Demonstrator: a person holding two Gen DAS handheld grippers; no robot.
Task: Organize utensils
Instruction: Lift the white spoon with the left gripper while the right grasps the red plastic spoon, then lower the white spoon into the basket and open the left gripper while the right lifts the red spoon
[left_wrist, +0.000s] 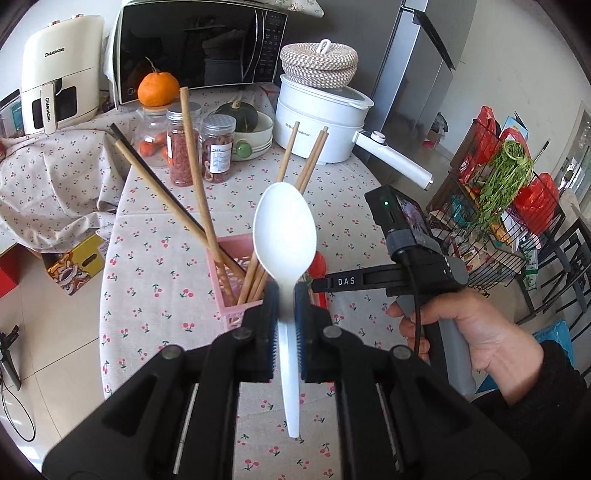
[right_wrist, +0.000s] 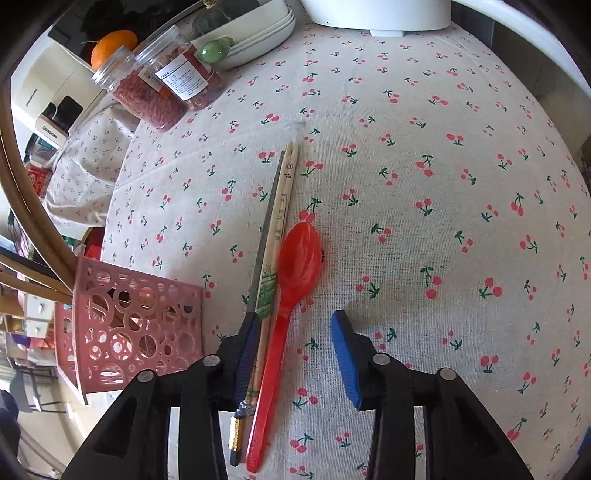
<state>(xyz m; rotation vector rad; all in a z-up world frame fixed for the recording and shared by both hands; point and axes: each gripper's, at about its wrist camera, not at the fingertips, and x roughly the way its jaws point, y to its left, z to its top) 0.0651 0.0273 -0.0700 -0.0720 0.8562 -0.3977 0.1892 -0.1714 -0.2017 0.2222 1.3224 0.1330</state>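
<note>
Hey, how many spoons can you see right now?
2. A white spoon is clamped by its handle in the left gripper, above the pink basket. A red spoon lies on the tablecloth between the right gripper's fingers. Others may be hidden.

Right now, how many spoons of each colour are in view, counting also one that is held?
white spoon: 1
red spoon: 1
Total: 2
</note>
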